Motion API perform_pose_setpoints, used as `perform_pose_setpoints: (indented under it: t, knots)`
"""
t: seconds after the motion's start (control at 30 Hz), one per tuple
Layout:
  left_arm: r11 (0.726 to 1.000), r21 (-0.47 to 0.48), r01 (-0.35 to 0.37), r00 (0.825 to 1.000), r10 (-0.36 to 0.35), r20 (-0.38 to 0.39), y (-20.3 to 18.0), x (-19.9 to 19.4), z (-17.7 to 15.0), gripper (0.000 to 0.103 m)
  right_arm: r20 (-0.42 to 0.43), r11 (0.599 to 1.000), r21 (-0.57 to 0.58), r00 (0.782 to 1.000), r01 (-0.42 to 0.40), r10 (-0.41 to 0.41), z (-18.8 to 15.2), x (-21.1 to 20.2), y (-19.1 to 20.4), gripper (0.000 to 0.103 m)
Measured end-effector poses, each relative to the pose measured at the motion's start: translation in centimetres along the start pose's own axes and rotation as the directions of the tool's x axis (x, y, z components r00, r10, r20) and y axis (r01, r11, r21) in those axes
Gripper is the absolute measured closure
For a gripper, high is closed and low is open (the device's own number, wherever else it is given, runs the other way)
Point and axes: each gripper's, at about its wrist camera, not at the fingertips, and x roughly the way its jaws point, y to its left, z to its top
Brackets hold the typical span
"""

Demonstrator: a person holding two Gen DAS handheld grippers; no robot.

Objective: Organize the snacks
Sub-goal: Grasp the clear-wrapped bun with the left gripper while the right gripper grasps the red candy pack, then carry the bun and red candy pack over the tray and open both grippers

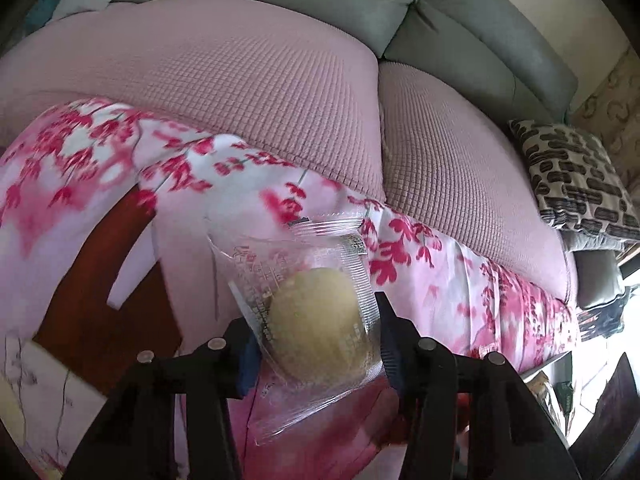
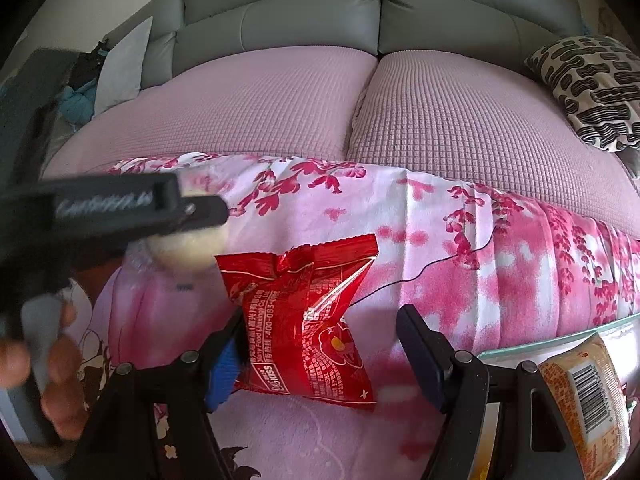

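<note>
A round pale-yellow pastry in a clear wrapper [image 1: 316, 320] sits between the fingers of my left gripper [image 1: 312, 324], whose pads press on it from both sides. In the right wrist view the same pastry [image 2: 184, 250] hangs blurred under a left gripper finger [image 2: 196, 210], above the floral cloth [image 2: 420, 236]. A red snack packet [image 2: 308, 320] lies crumpled between the fingers of my right gripper [image 2: 320, 344]. The blue left pad touches the packet's edge, while the right finger stands apart from it, so this gripper is open.
Behind the cloth is a sofa with a pink cover [image 2: 280, 100] and grey backrest. A black-and-white patterned cushion [image 2: 596, 92] lies at its right end. An orange packet with a barcode [image 2: 588, 404] rests on a glass edge at lower right. A person's hand [image 2: 56, 364] holds the left gripper.
</note>
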Motion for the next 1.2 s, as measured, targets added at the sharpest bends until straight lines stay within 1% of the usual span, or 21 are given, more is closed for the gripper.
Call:
perform_pose_setpoints:
  t: [0.17, 0.4, 0.47, 0.53, 0.57, 0.9, 1.2]
  knots:
    - [1.0, -0.028, -0.002, 0.999, 0.003, 0.044, 1.4, -2.1, -2.0, 0.051, 0.008, 1.0, 0.009, 1.0, 0.002, -0.002, -0.3, -0.3, 0.0, 0.028]
    - [0.992, -0.128, 0.001, 0.995, 0.012, 0.095, 3.0, -3.6, -4.6, 0.051, 0.025, 0.999, 0.036, 1.0, -0.013, 0.012, -0.7, -1.3, -0.2, 0.031]
    - [0.991, -0.135, -0.005, 0.994, 0.02, 0.108, 3.2, -4.0, -5.4, 0.051, 0.032, 0.999, 0.043, 0.999, -0.028, 0.027, -0.9, -1.6, -0.3, 0.036]
    - [0.991, -0.129, -0.018, 0.992, 0.033, 0.119, 3.2, -4.3, -5.9, 0.051, 0.034, 0.998, 0.047, 0.999, -0.041, 0.04, -1.1, -1.8, -0.3, 0.048]
    - [0.992, -0.128, -0.018, 0.992, 0.034, 0.122, 3.2, -4.3, -6.1, 0.051, 0.033, 0.998, 0.045, 0.999, -0.036, 0.034, -1.1, -1.8, -0.3, 0.051]
    - [0.99, -0.14, -0.008, 0.988, 0.03, 0.153, 3.8, -5.0, -6.6, 0.051, 0.068, 0.996, 0.083, 0.997, -0.043, 0.038, -2.2, -3.3, -0.8, 0.052]
    - [0.986, -0.166, 0.0, 0.981, 0.033, 0.191, 4.9, -6.5, -6.9, 0.051, 0.112, 0.995, 0.072, 0.992, -0.064, 0.055, -2.2, -5.9, 0.0, 0.052]
